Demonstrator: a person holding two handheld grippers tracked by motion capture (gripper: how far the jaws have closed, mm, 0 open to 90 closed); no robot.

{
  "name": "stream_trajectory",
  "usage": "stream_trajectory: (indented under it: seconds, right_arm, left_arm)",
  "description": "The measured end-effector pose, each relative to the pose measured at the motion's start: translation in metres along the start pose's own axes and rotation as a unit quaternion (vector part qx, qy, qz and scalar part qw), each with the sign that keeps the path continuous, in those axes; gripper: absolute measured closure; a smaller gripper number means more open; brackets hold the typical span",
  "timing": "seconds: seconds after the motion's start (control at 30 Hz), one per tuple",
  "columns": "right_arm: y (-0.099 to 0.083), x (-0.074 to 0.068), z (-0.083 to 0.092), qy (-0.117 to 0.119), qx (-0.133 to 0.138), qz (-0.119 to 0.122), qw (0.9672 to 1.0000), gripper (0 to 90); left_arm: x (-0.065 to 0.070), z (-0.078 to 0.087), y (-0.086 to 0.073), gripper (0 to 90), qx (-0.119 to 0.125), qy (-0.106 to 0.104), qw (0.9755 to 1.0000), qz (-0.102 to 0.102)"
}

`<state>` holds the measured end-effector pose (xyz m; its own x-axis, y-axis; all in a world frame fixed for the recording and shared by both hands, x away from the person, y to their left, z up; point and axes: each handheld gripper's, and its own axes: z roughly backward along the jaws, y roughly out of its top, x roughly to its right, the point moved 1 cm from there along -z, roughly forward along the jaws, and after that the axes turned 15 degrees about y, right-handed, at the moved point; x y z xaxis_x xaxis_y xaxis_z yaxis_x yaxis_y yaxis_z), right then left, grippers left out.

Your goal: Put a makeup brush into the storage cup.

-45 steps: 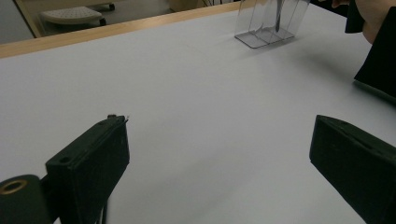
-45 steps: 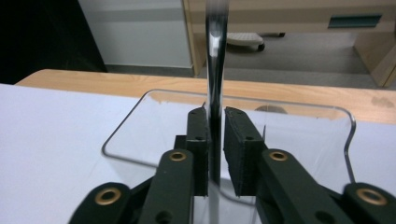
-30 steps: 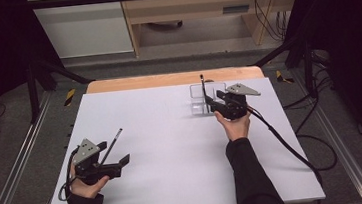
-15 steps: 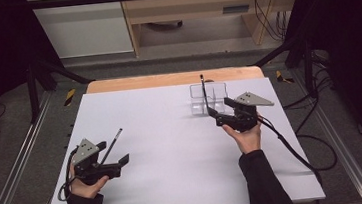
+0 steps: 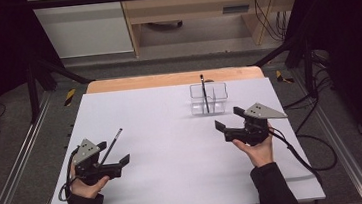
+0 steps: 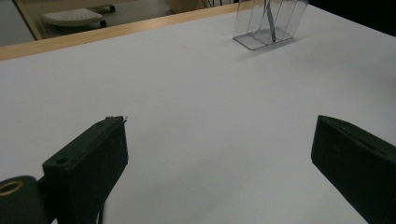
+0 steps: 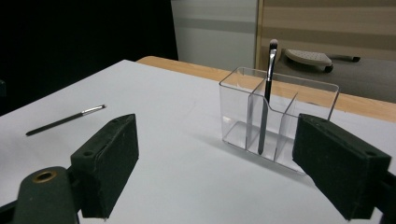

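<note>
A clear plastic organizer (image 5: 209,99) (image 7: 278,119) (image 6: 269,23) stands at the far middle-right of the white table (image 5: 171,128). A black makeup brush (image 5: 203,88) (image 7: 266,102) stands upright in its middle compartment. A second brush (image 5: 112,144) (image 7: 65,120) lies flat on the table at the left. My right gripper (image 5: 229,118) (image 7: 215,122) hovers just in front of the organizer; its jaws have just been opening and nothing is between them. Beside the lying brush, my left gripper (image 5: 114,153) (image 6: 219,135) rests open and holds nothing.
A wooden strip (image 5: 167,80) borders the table's far edge. Beyond it is floor with a cabinet (image 5: 86,25) and a desk. Metal rails (image 5: 19,163) run along the left side, and cables (image 5: 319,149) trail at the right.
My right gripper has drawn back from the organizer toward the person and the right, with its jaws now wider apart. The brush stays standing in the organizer. The left hand has not moved.
</note>
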<state>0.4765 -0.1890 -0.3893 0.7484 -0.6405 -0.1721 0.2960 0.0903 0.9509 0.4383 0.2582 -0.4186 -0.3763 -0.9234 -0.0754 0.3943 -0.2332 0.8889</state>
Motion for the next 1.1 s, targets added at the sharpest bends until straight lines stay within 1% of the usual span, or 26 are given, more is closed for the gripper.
stream_trajectory:
  seconds: [0.2,0.33,0.53,0.57,0.73,0.77,0.97,1.1]
  right_arm:
    - [-0.006,-0.003,0.008,0.000,-0.004,0.001,1.0000,11.9]
    - [-0.012,-0.007,0.012,0.003,-0.015,0.004,0.9999,9.1]
    - [-0.021,-0.012,0.017,0.009,-0.022,0.007,0.9997,7.6]
    - [-0.024,-0.013,0.018,0.014,-0.023,0.008,0.9996,7.4]
    - [-0.030,-0.014,0.020,0.015,-0.029,0.005,0.9995,7.1]
    - [-0.031,-0.015,0.022,0.017,-0.024,0.004,0.9996,7.2]
    - [-0.033,-0.016,0.025,0.019,-0.022,0.008,0.9996,7.2]
    - [-0.034,-0.015,0.028,0.017,-0.019,0.002,0.9997,7.2]
  left_arm:
    - [0.000,0.000,0.000,3.0,-0.001,0.001,1.0000,0.001]
    - [0.000,0.000,0.000,2.9,0.000,0.001,1.0000,0.000]
    - [0.000,-0.001,0.000,2.9,-0.001,0.003,1.0000,0.001]
    - [0.000,-0.001,0.000,2.9,-0.001,0.004,1.0000,0.001]
    - [0.000,-0.001,0.000,2.8,0.000,0.004,1.0000,0.001]
    - [0.000,-0.001,0.000,2.8,0.000,0.004,1.0000,0.001]
    - [0.000,0.000,0.000,2.8,0.000,0.005,1.0000,0.000]
    - [-0.002,0.000,0.000,2.9,0.001,0.006,1.0000,0.001]
